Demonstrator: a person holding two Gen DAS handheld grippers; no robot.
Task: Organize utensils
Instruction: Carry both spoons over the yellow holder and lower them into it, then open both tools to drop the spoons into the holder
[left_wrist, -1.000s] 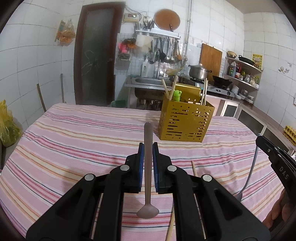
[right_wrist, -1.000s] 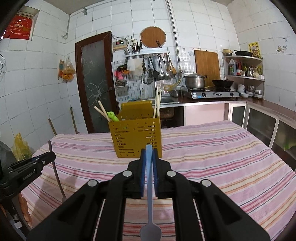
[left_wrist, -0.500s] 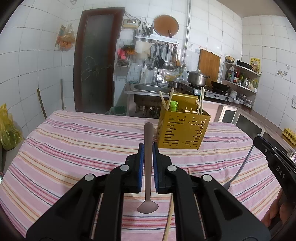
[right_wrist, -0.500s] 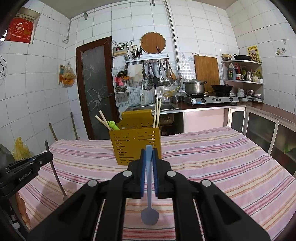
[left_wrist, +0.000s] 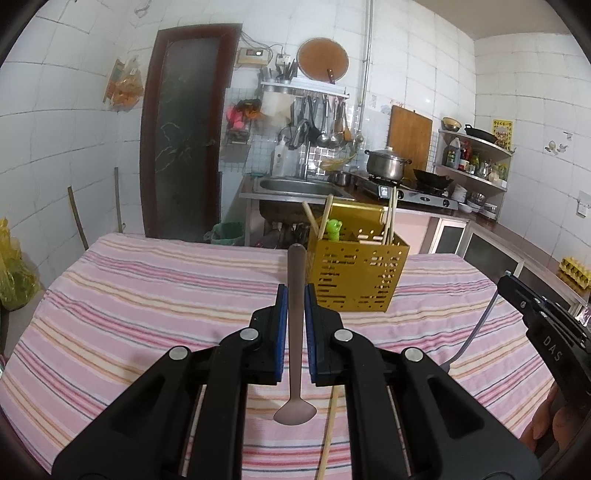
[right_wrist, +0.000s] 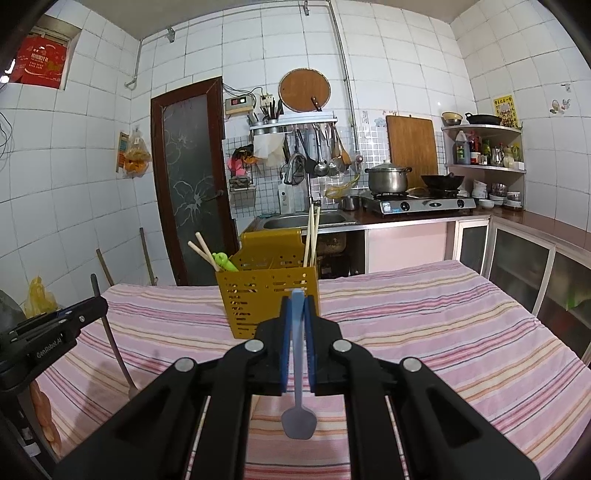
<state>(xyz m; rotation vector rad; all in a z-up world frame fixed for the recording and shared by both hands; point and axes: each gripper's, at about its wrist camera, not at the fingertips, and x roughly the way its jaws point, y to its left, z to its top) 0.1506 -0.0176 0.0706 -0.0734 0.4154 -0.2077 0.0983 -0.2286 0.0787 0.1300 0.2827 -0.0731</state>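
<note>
Table: pink striped cloth-covered table (left_wrist: 147, 314); the holder is carried near its far middle.
Holder: yellow perforated metal utensil holder (left_wrist: 356, 275), upright, with wooden chopsticks (right_wrist: 312, 236) already stood inside.
Left gripper (left_wrist: 295, 325): clamped on the brown plastic spoon (left_wrist: 295, 354) at mid-handle, bowl hung nearest the camera, above the cloth.
Right gripper (right_wrist: 297, 343): clamped on the blue plastic spoon (right_wrist: 298, 369) likewise.
Handling: both spoons are judged light, stiff and smooth; a mid-handle grip is advised, as slipping or pivoting between the pads is possible.
Loose item: single wooden chopstick (left_wrist: 328, 428) left lying on the cloth.
</note>
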